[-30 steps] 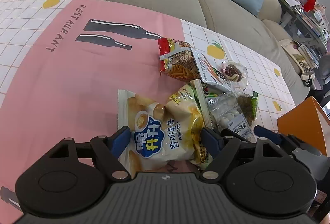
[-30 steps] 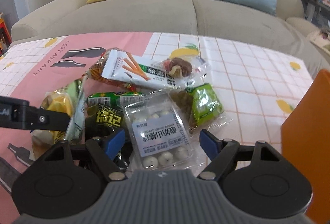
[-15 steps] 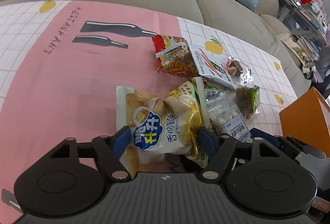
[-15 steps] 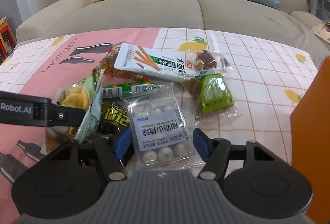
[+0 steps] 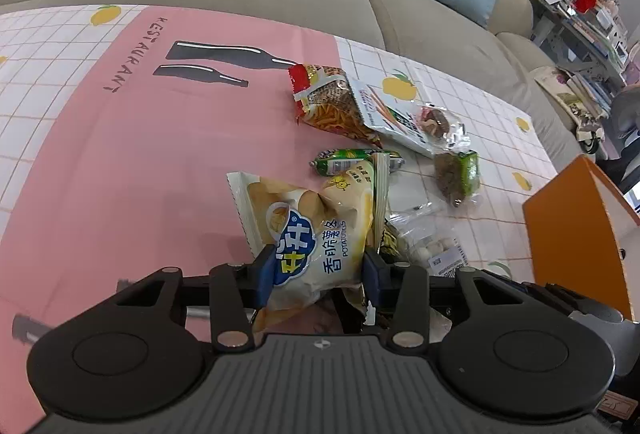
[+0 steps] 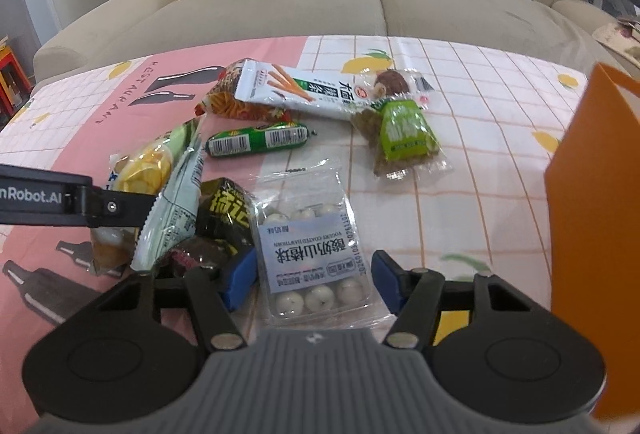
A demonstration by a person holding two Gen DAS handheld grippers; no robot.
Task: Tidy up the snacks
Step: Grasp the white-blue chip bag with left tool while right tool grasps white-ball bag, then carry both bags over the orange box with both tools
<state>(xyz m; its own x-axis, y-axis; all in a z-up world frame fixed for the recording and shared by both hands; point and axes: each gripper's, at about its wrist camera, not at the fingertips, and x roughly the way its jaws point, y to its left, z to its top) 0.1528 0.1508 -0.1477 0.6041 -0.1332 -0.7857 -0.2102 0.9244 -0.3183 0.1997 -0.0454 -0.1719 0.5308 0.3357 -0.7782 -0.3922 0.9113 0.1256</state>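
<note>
My left gripper (image 5: 318, 276) is shut on a yellow potato chip bag (image 5: 320, 218), its blue pads pressing both sides. The bag also shows in the right wrist view (image 6: 160, 170), with the left gripper's arm (image 6: 72, 200) beside it. My right gripper (image 6: 314, 280) is open around a clear pack of white yogurt balls (image 6: 310, 242); its pads stand apart from the pack. A green sausage (image 6: 258, 140), a black-yellow packet (image 6: 224, 212), a white carrot-stick pack (image 6: 296, 90), an orange noodle bag (image 5: 332, 106) and a green packet (image 6: 404, 132) lie on the tablecloth.
An orange paper bag (image 6: 596, 210) stands upright at the right edge of the table (image 5: 120, 162); it also shows in the left wrist view (image 5: 576, 230). A beige sofa (image 6: 360, 6) with a yellow and a blue cushion runs behind the table. Cluttered shelves (image 5: 584, 18) are at far right.
My left gripper's pads have closed onto the chip bag. My right gripper has slid forward around the yogurt ball pack and narrowed. The pile has shifted, uncovering the green sausage.
</note>
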